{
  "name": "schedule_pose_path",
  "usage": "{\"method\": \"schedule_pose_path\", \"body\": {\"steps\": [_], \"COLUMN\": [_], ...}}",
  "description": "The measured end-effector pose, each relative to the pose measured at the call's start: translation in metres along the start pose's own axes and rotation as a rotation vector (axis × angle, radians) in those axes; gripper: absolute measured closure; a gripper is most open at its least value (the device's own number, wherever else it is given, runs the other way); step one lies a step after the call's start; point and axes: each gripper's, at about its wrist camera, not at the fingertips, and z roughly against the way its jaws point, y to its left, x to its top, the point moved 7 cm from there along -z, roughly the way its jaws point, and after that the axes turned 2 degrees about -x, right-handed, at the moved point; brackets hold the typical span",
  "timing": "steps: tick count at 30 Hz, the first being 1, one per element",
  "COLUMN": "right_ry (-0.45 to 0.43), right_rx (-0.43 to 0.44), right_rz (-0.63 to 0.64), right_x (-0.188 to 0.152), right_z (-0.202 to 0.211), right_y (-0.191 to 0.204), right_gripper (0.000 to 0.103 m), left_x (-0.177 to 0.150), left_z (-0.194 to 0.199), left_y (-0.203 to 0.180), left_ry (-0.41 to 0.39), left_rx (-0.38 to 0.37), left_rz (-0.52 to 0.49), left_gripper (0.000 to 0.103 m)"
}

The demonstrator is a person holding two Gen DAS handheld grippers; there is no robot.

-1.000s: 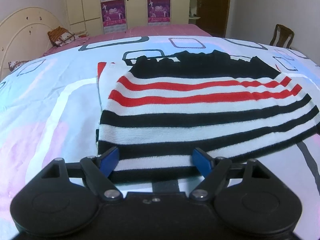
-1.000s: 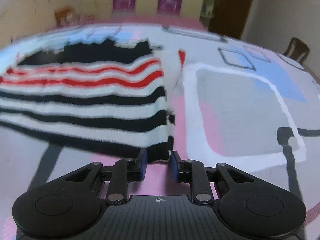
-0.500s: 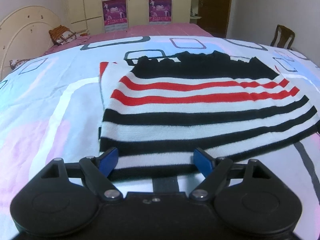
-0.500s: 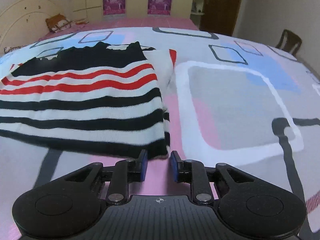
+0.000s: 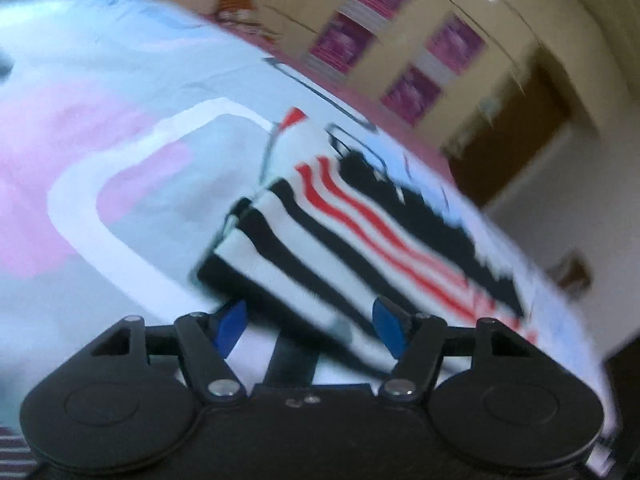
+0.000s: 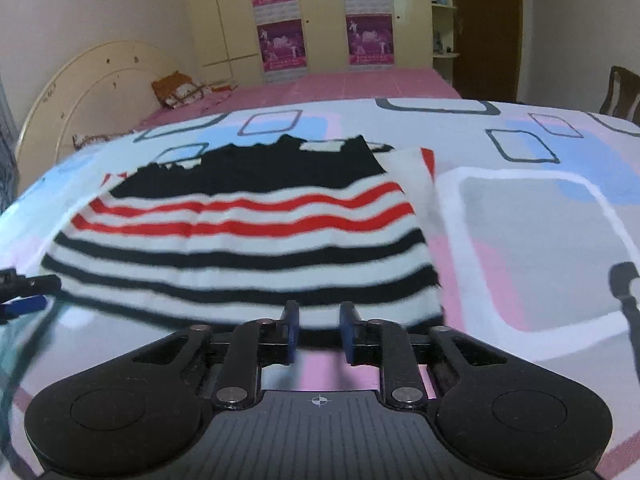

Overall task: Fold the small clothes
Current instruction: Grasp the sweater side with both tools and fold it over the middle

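A black, white and red striped sweater [image 6: 248, 240] lies flat on the patterned bedspread [image 6: 520, 240]. My right gripper [image 6: 319, 332] is at the near hem, a little left of the right corner. Its pads stand close together with the hem between them, so I read it as shut on the hem. The left wrist view is blurred and tilted. There the sweater [image 5: 360, 232] runs off to the right, and its near left corner sits between the pads of my left gripper [image 5: 310, 324]. Those jaws are closing but still apart. A blue left fingertip [image 6: 24, 306] shows at the right view's left edge.
The bedspread [image 5: 120, 160] stretches wide on all sides of the sweater. A cream headboard [image 6: 80, 92] and an orange pillow [image 6: 180, 90] are far left. A wardrobe with purple posters [image 6: 320, 20], a brown door [image 6: 488, 28] and a chair [image 6: 624, 92] stand behind.
The left view has rolled sharply and shifted to the sweater's left corner, with the jaws narrower. The right gripper has moved left along the hem and risen; the near edge looks lifted.
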Motion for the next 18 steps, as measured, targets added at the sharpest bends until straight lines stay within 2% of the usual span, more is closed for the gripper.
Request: {"method": "schedule_pose_path", "body": {"steps": [2,5,8,9,11,13,16,18], "right_ry": [0.005,0.015,0.020,0.023,0.024,0.031,0.040,0.019], "right_rx": [0.031,0.062,0.079,0.083,0.096,0.101,0.111,0.125], "right_rz": [-0.045,-0.085,-0.071,-0.062,-0.054,-0.046,-0.037,-0.031], "right_x": [0.010,0.028,0.044,0.049,0.055,0.059,0.062,0.064], "right_z": [-0.010,-0.028,-0.048,-0.056,-0.068,-0.078,-0.090,-0.089], "right_y": [0.007,0.022,0.042,0.049,0.060,0.071,0.082,0.087], "right_gripper": [0.103,0.103,0.103,0.103,0.103,0.103,0.103,0.103], "left_x": [0.008,0.016,0.020,0.022,0.025,0.028,0.035,0.042], "left_z": [-0.007,-0.018,-0.026,-0.028,-0.034,-0.037,-0.031,-0.017], "left_y": [0.005,0.004,0.007,0.009,0.011,0.012,0.008,-0.002], "left_ry": [-0.045,-0.078,-0.104,-0.111,-0.112,-0.104,-0.089,-0.129], "left_rx": [-0.007,0.005,0.002,0.008,0.010,0.004,-0.027,-0.082], "left_rz": [0.086,0.112,0.138,0.140,0.142,0.144,0.165,0.168], "left_gripper": [0.037,0.039,0.053,0.062,0.069,0.080,0.087,0.087]}}
